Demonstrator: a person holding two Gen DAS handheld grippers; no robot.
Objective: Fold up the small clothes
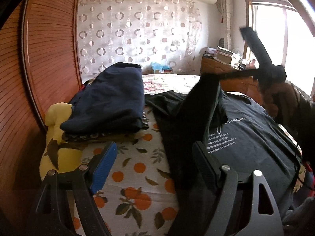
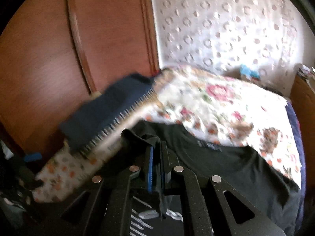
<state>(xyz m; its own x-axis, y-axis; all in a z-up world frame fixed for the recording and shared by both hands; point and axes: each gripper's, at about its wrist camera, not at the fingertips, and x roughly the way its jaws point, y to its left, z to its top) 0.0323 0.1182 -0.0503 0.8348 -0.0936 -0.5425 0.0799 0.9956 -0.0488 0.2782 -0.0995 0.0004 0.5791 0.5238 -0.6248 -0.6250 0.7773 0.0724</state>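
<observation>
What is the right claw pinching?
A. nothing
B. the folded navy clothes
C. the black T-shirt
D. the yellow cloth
C: the right claw is shut on a fold of the black T-shirt, lifting it off the bed.

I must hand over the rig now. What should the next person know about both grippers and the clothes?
Left gripper: open, holding nothing, low over the bed.
Right gripper: shut on a fold of the black T-shirt, lifting it across the shirt.
The T-shirt lies spread on the bed, print up.
Done: a stack of folded clothes sits beside the wardrobe.
Left: finish this fold, complete the shirt, add it to the stack.
</observation>
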